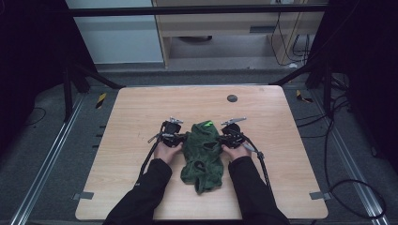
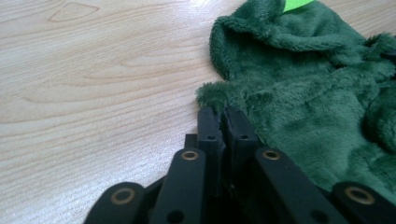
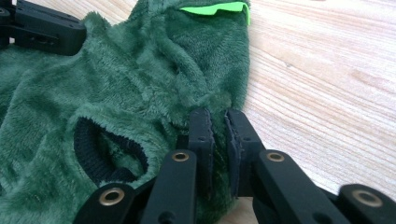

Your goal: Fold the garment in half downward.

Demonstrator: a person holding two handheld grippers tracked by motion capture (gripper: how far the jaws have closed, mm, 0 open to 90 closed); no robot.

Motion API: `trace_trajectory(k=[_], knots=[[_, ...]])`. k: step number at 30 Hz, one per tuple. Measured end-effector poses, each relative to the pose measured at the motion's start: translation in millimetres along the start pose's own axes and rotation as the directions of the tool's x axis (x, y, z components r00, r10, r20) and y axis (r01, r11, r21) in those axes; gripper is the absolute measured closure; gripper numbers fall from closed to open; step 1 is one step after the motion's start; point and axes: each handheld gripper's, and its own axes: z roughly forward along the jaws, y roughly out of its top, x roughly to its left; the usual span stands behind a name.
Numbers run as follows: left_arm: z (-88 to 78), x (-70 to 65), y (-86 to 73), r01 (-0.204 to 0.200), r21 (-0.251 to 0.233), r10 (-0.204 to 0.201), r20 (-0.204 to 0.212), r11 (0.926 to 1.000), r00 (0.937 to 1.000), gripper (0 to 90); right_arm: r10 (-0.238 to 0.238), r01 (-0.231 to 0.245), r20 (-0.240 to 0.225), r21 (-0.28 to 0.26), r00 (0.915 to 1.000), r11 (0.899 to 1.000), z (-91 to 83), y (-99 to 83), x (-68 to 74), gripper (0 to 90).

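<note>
A dark green fleece garment (image 1: 204, 157) lies crumpled in the middle of the wooden table (image 1: 141, 108), with a bright green tag (image 1: 207, 124) at its far end. My left gripper (image 1: 182, 138) is at the garment's left edge. In the left gripper view its jaws (image 2: 222, 116) are pinched on a fold of the fleece (image 2: 303, 93). My right gripper (image 1: 223, 138) is at the right edge, jaws (image 3: 217, 121) closed on the fleece (image 3: 116, 84) beside a dark ribbed cuff opening (image 3: 93, 158). The tag (image 3: 215, 8) lies beyond them.
A small black round disc (image 1: 232, 98) is set in the table's far side. Grey tape marks the near corners (image 1: 83, 195). Cables trail on the floor at the right (image 1: 347, 187). Bare wood surrounds the garment on all sides.
</note>
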Motion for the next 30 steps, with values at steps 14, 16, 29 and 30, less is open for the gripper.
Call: trace_trajectory(k=[14,16,29,30], knots=[[-20.1,-4.8,5.7,0.0,-0.045,-0.001,-0.017,0.999,0.9999,88.6,-0.036,0.037,0.018,-0.055,0.9992,0.998,-15.8,10.3,7.1,84.1],[-29.4,-6.8,9.1,-0.009,-0.069,0.008,-0.013,0.9976,0.9999,88.7,-0.052,0.053,0.016,-0.071,0.9985,0.996,-21.9,12.5,8.1,84.1],[-65.1,-21.0,14.5,-0.078,-0.134,0.079,-0.002,0.9879,0.9969,88.7,-0.117,0.115,-0.002,-0.154,0.9931,0.981,-53.0,18.1,19.3,84.1],[-67.4,-22.2,14.3,-0.083,-0.134,0.084,0.0,0.9875,0.9965,88.7,-0.122,0.119,-0.006,-0.161,0.9926,0.98,-55.0,17.8,20.5,84.0]])
